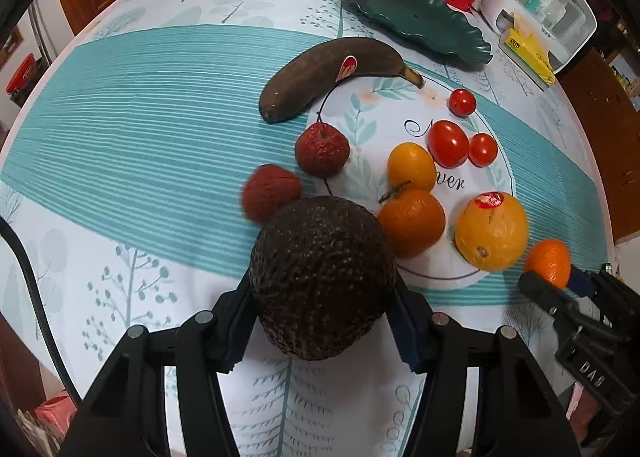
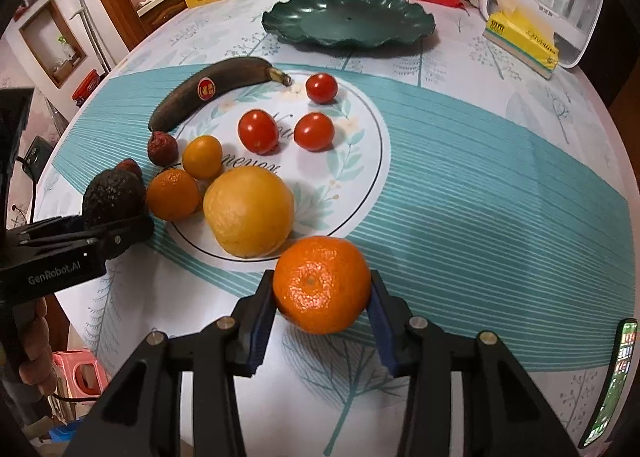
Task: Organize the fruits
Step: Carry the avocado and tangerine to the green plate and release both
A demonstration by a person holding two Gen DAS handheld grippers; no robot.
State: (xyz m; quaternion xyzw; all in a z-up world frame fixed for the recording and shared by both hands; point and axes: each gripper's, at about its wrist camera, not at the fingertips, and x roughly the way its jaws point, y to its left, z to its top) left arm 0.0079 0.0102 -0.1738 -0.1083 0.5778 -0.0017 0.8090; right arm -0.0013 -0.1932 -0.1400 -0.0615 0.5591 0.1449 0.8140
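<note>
Right, both grippers are loaded at once: the left gripper (image 1: 322,293) has its pads pressed on either side of the avocado (image 1: 322,277), and the right gripper (image 2: 322,297) is clamped on a mandarin (image 2: 322,283), each at the near edge of the fruit pile. The green dish (image 2: 348,17) sits bare at the far side of the table, well apart from the fruit, and looks like the place to take them. To do it well I would lift straight up first, so the avocado clears the lychee (image 1: 270,197) and the small orange (image 1: 412,223) just beside it, then carry both over the banana (image 1: 332,75) and tomatoes (image 1: 448,143) without dipping. Set them down apart on the dish, low, before letting go, or they will roll.
</note>
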